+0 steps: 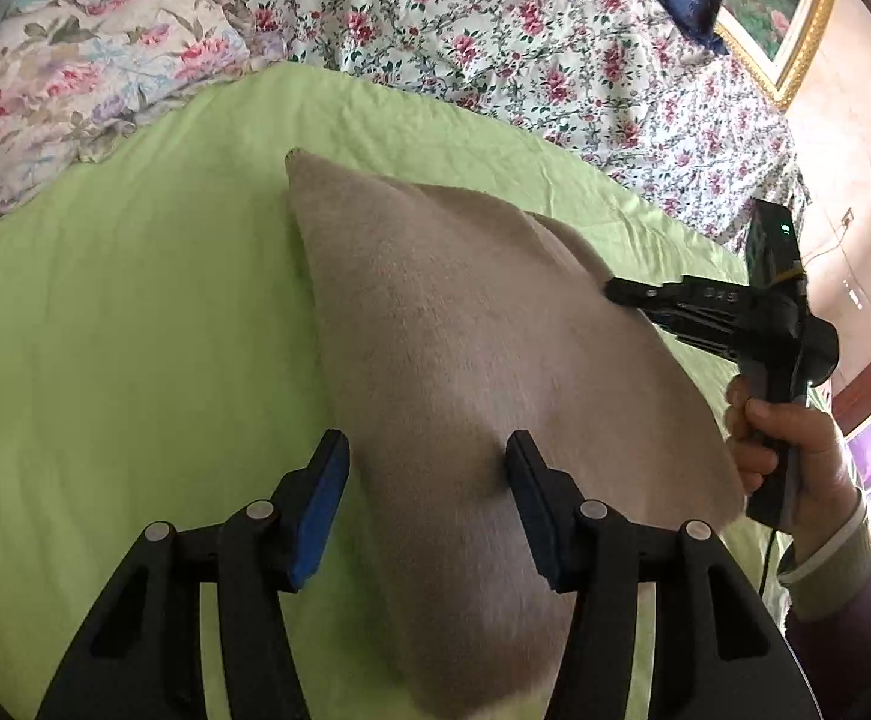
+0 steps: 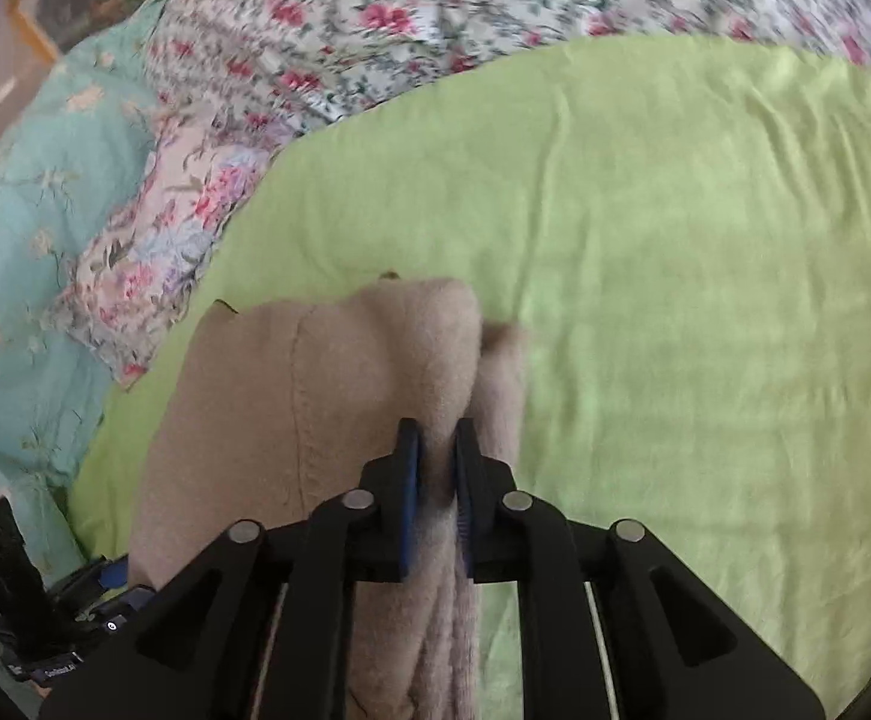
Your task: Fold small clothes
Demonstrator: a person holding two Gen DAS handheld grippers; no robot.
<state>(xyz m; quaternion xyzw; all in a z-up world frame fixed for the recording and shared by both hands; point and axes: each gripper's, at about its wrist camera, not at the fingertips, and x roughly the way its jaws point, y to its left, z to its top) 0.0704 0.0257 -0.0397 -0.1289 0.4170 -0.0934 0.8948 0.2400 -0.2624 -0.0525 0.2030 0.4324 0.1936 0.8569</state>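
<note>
A beige fleecy garment [image 1: 465, 330] lies on a light green sheet [image 1: 135, 300], partly lifted and folded over. My left gripper [image 1: 429, 450] is open above its near end, one finger over the cloth and one beside it. My right gripper [image 2: 437, 438] is shut on a bunched fold of the garment [image 2: 339, 372] and holds that edge up. In the left wrist view the right gripper [image 1: 615, 288] shows at the garment's right edge, held by a hand.
A floral quilt [image 1: 525, 30] and floral pillows [image 1: 75, 78] lie beyond the green sheet. A teal cover [image 2: 27, 240] lies at the left. A gold-framed picture [image 1: 789, 18] leans at the far right. The green sheet [image 2: 705, 300] stretches to the right.
</note>
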